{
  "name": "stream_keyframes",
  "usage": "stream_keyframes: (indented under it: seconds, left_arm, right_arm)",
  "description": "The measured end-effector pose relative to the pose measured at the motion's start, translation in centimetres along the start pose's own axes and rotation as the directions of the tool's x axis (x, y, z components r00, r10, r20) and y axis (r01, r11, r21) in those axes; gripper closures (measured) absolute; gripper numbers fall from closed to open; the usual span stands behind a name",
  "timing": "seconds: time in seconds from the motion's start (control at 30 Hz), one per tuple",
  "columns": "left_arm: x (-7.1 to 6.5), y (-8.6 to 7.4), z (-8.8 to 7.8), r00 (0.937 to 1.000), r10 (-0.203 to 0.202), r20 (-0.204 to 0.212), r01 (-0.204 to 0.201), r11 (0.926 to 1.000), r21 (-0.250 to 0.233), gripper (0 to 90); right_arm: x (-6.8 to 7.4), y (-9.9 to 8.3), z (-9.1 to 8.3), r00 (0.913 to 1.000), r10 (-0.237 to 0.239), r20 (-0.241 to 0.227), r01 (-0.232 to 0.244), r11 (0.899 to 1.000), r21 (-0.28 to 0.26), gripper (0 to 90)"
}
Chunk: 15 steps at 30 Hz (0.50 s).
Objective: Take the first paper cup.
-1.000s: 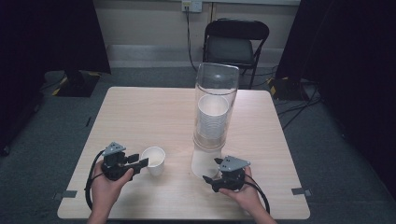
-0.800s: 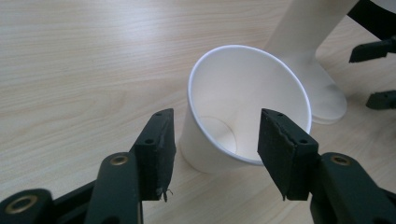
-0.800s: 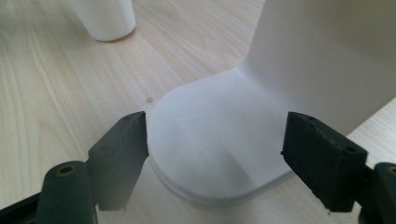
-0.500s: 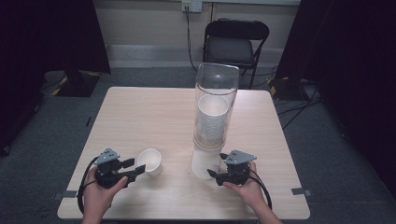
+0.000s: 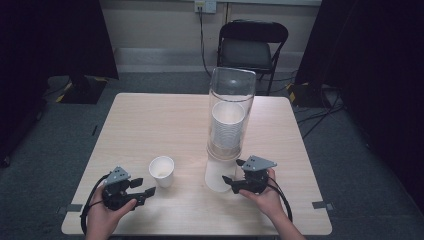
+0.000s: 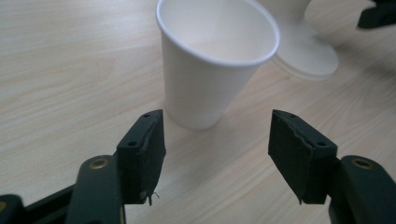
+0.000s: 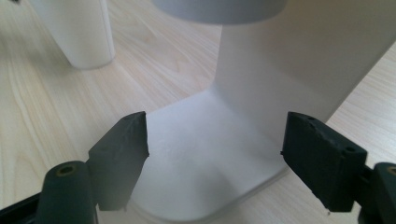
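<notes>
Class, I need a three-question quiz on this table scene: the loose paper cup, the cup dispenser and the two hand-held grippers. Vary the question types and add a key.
1. True or false: the left hand-held gripper is shut on the paper cup.
2. Multiple choice: the cup stack sits A) inside the clear dispenser tube, B) on the chair, C) flat on the table.
3. Fill in: the right hand-held gripper faces the dispenser's white ____.

Key
1. False: its jaws are open, the cup standing free just ahead.
2. A.
3. Base.
</notes>
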<state>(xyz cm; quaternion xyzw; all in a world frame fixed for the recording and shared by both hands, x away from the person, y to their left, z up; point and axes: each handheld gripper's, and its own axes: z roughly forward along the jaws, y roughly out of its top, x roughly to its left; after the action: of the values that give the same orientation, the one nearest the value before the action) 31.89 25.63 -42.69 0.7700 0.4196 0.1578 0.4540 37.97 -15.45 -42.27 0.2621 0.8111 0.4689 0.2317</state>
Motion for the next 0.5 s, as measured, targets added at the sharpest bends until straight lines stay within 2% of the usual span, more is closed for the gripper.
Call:
stream_keyframes:
  seconds: [0.1, 0.27, 0.3, 0.37, 0.4, 0.43, 0.5]
  left_arm:
    - [0.3, -1.0, 1.1, 0.9999, 0.009, -0.011, -0.009, 0.9993, 0.037, 33.8]
    - [0.5, -2.0, 2.2, 0.9998, 0.018, 0.005, -0.018, 0.9959, 0.088, 32.8]
    - [0.5, -2.1, 2.6, 0.9989, 0.045, 0.015, -0.046, 0.9936, 0.103, 32.6]
    - [0.3, -2.3, 3.1, 0.9984, 0.053, 0.02, -0.055, 0.9918, 0.115, 31.6]
    - [0.2, -2.4, 3.4, 0.9963, 0.081, 0.027, -0.084, 0.9893, 0.119, 28.6]
    - [0.2, -2.4, 3.4, 0.9963, 0.081, 0.027, -0.084, 0.9893, 0.119, 27.4]
    - [0.0, -2.5, 3.8, 0.9893, 0.144, 0.023, -0.146, 0.9826, 0.115, 25.9]
  right_arm:
    - [-0.1, 0.3, 0.0, 1.0, 0.004, -0.001, -0.004, 1.0, 0.001, 21.7]
    - [-0.1, 0.8, -0.1, 1.0, 0.001, -0.007, -0.002, 1.0, -0.018, 21.7]
    - [0.0, 0.9, 0.0, 1.0, 0.0, -0.008, 0.0, 1.0, -0.02, 21.7]
    - [0.2, 1.2, 0.0, 0.9999, -0.008, -0.011, 0.008, 1.0, -0.025, 21.7]
    - [0.1, 1.4, 0.0, 0.9999, -0.003, -0.014, 0.003, 0.999, -0.035, 21.7]
    - [0.1, 1.4, 0.0, 0.9999, 0.0, -0.014, -0.001, 0.999, -0.04, 21.7]
    - [0.0, 1.5, 0.0, 0.9998, 0.007, -0.017, -0.008, 0.999, -0.046, 21.8]
